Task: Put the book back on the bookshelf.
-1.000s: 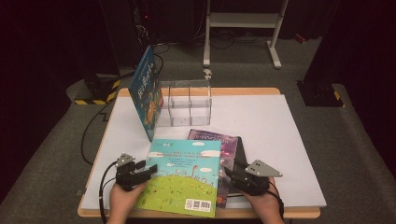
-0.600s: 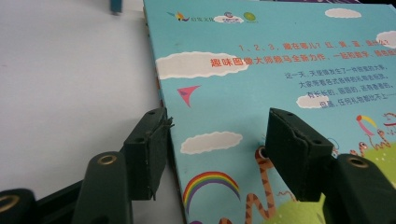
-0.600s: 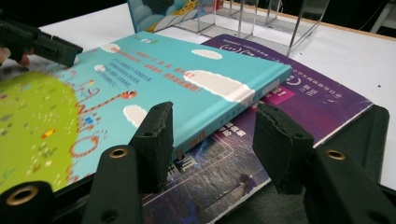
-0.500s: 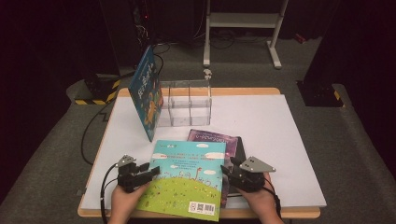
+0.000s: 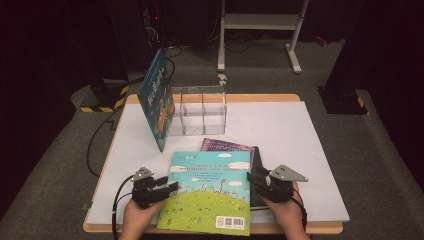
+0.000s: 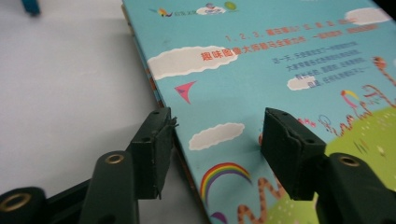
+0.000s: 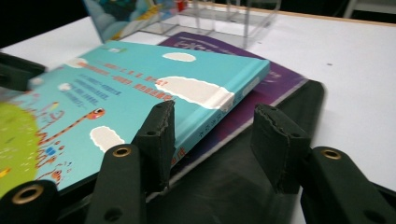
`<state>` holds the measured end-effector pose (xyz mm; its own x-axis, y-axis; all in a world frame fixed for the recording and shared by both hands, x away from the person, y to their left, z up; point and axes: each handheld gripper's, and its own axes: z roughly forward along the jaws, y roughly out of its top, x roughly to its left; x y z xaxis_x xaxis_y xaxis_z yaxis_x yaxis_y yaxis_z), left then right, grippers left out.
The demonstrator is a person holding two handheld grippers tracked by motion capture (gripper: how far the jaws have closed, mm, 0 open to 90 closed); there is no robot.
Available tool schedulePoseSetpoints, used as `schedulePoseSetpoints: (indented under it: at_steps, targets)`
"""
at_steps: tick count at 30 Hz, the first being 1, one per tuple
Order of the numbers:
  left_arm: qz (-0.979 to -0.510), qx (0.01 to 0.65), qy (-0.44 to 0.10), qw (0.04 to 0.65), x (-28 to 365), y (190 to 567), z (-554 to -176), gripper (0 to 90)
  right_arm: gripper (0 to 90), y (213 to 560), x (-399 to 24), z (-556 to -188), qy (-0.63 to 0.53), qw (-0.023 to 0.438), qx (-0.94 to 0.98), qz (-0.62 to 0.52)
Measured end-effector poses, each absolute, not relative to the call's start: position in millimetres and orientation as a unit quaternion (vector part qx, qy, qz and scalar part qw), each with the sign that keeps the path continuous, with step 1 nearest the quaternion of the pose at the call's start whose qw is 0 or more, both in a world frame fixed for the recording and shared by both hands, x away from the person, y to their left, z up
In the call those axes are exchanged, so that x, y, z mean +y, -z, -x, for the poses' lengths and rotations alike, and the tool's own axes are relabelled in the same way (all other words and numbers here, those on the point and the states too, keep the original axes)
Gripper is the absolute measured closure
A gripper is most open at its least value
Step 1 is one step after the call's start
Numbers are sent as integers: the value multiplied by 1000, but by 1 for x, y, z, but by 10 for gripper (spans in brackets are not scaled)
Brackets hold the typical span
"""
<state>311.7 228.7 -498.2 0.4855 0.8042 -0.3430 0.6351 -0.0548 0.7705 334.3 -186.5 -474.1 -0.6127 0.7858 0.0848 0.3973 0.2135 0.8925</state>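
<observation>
A turquoise picture book [image 5: 207, 192] lies flat at the table's near edge, on top of a purple book [image 5: 227, 145] and a black book [image 5: 258, 170]. My left gripper [image 5: 170, 187] is at its left edge. In the left gripper view the jaws [image 6: 217, 126] have just been closing and straddle that edge, one over the white table and one over the cover [image 6: 280, 56], with no pad pressing. My right gripper [image 5: 253, 178] is at the right edge. Its open jaws [image 7: 212, 116] straddle the spine [image 7: 224, 114], above the black book [image 7: 243, 177].
A clear acrylic divider box [image 5: 200, 110] stands at the middle back of the white table [image 5: 300, 135]. A blue picture book [image 5: 156, 100] leans upright against its left side. A cable [image 5: 97, 145] hangs off the table's left edge.
The turquoise book's near end has shifted a little toward the front right. The left jaws have narrowed around its left edge. The right gripper has shifted slightly at the spine.
</observation>
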Motion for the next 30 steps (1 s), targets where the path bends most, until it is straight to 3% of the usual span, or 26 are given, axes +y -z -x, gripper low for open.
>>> schedulePoseSetpoints:
  at_steps: [4, 8, 21, 25, 30]
  targets:
    - [-713, 486, -99, 495, 226, 497, -310, 477, 498, 476, -194, -338, -479, 207, 748, -409]
    - [-692, 497, -83, 516, 229, 500, -312, 397, 507, 477, -191, -337, -469, 220, 752, -407]
    - [-716, 468, -112, 506, 192, 491, -326, 427, 535, 479, -213, -345, -462, 238, 737, -432]
    - [-712, 458, -110, 520, 183, 492, -332, 425, 535, 479, -224, -346, -448, 263, 731, -442]
    - [-693, 474, -45, 541, 188, 505, -334, 311, 526, 477, -220, -340, -444, 263, 726, -454]
